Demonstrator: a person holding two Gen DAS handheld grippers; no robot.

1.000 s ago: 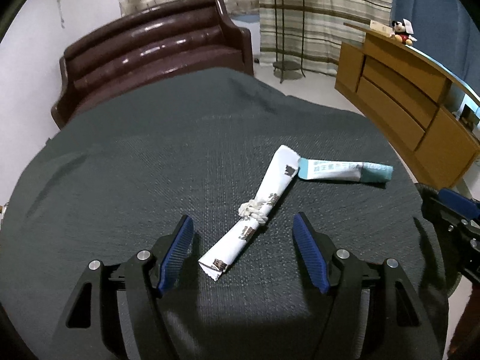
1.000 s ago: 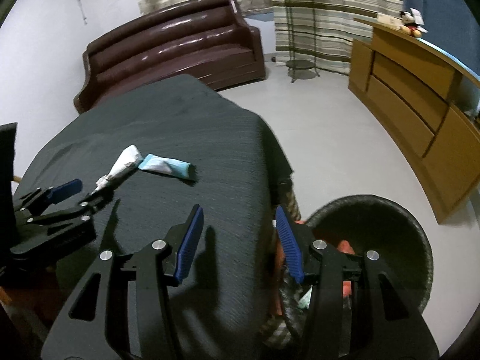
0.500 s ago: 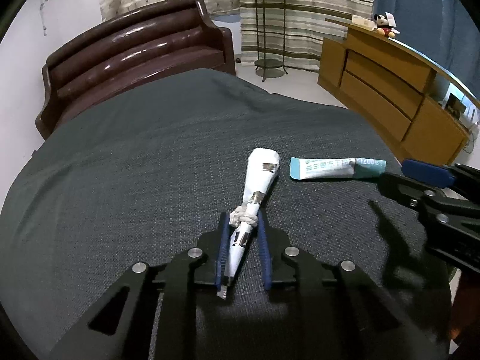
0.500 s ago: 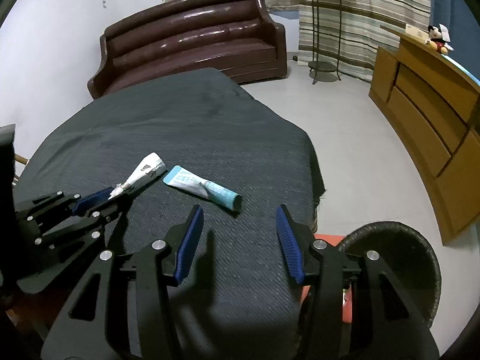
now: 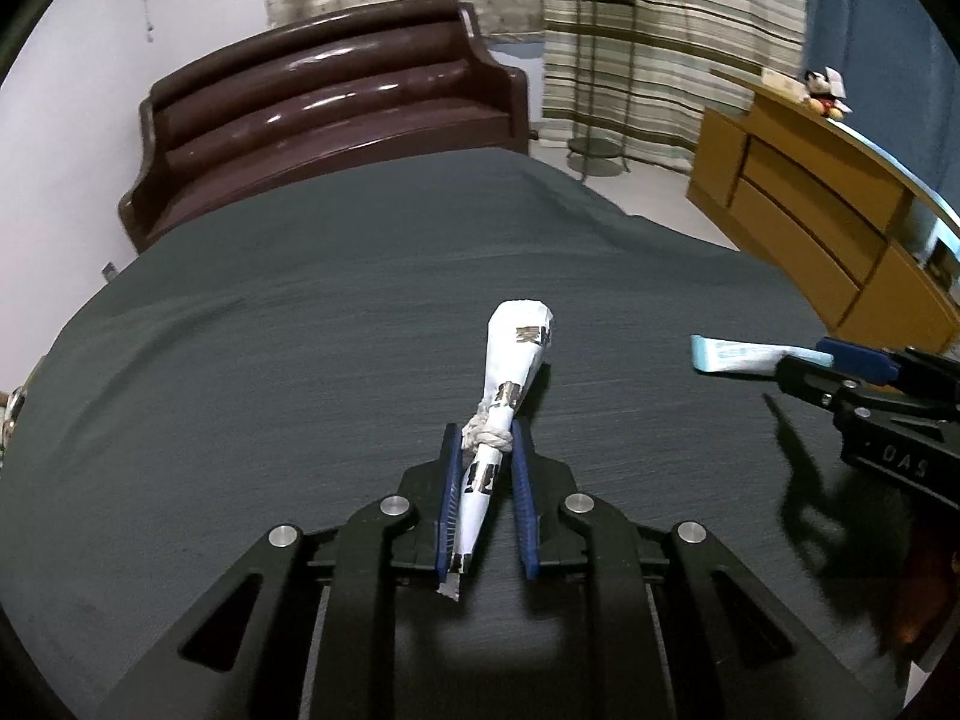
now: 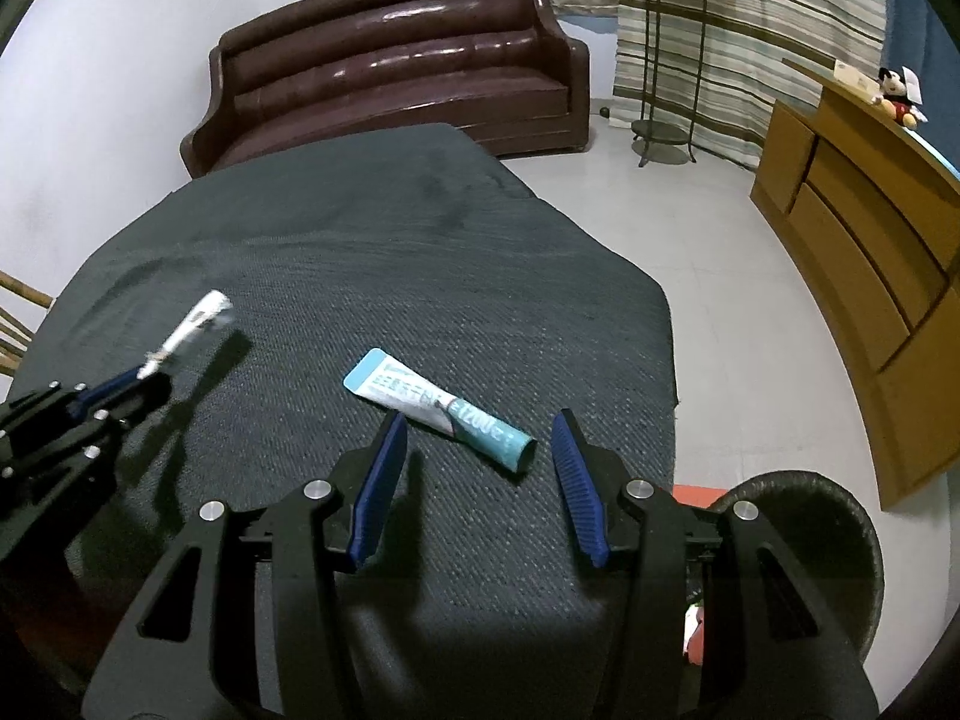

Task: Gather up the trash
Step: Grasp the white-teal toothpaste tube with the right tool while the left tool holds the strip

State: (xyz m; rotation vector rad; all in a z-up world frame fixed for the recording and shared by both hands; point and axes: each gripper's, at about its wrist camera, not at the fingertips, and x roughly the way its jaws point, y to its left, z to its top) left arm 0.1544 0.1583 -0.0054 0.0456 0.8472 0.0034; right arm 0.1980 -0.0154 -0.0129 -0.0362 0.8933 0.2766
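Dark cloth covers the surface (image 6: 420, 276). Left tool (image 5: 486, 450) pinches the light, soft paper roll (image 5: 510, 378) near its knot. Right tool (image 6: 480, 438) stands spread around the squashy tube (image 6: 438, 408), near the bin (image 6: 840, 516); grab its middle.

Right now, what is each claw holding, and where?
Left claw grips the knotted paper wrapper at its narrow tail end. Right claw is open, holding nothing.
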